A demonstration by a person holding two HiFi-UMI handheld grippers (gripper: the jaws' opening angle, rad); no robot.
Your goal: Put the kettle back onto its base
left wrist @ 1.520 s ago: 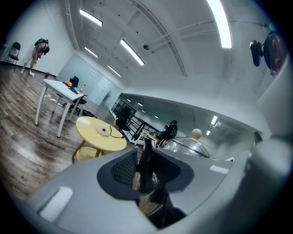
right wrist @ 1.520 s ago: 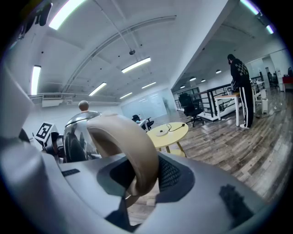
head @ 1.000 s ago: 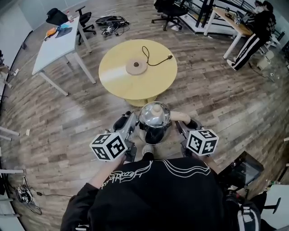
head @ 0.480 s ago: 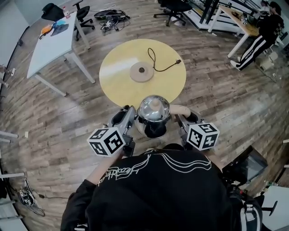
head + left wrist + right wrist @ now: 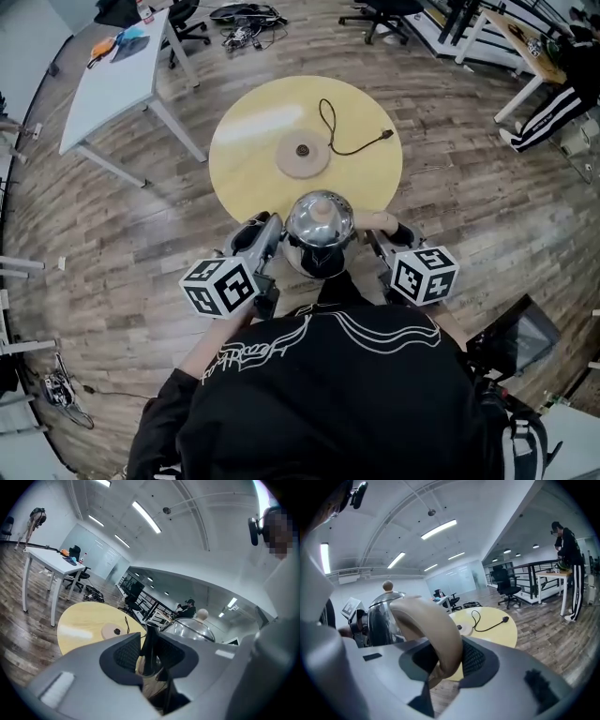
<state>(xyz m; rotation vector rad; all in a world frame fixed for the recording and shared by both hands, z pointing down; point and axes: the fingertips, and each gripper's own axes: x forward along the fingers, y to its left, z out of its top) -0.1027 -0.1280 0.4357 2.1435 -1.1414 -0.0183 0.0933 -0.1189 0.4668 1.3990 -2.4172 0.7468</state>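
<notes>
the kettle [image 5: 320, 239] is shining silver, its handle [image 5: 436, 625] and knob [image 5: 322, 211] showing beige. the table [image 5: 248, 141] is looking pale yellow, the base [image 5: 292, 164] tan, the cord [image 5: 330, 127] black. the floor [image 5: 122, 253] is showing grey-brown planks.

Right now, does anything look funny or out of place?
Yes: the kettle is off its base. The left tool and right tool hold it up by the near edge of the round table. The base sits bare mid-table, and its cord lies loose with the plug on the tabletop.
</notes>
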